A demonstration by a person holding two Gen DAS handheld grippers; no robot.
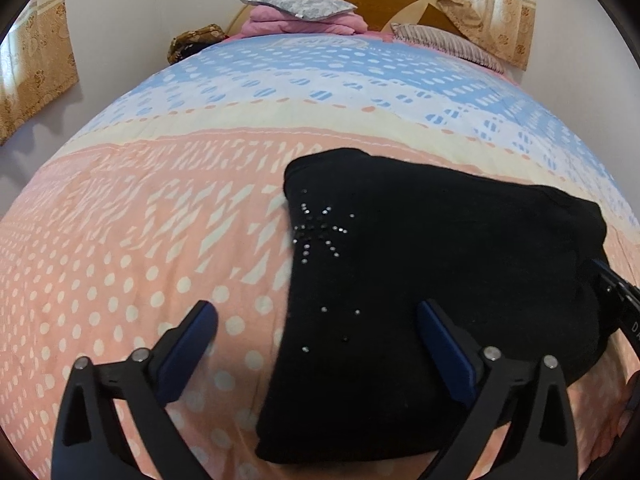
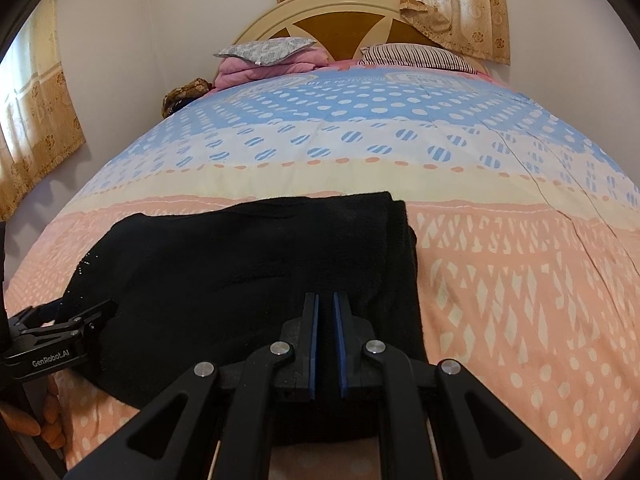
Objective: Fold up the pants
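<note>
pants [image 1: 420, 272] are black knit w/ a rhinestone starburst, already folded into a thick squarish bundle on the bed [image 1: 160, 208], near edge, approx 6 o'clock of the headboard. soft, floppy, light, prob a bit grippy, so layers will slump if you lift one corner only. take them at the folded edge, both ends. your left claw [image 1: 316, 332] is spread wide, straddling the bundle's 9 o'clock edge, holding nothing. your right claw [image 2: 326, 344] is nearly together over the 3 o'clock side; can't tell if fabric is pinched.
</note>
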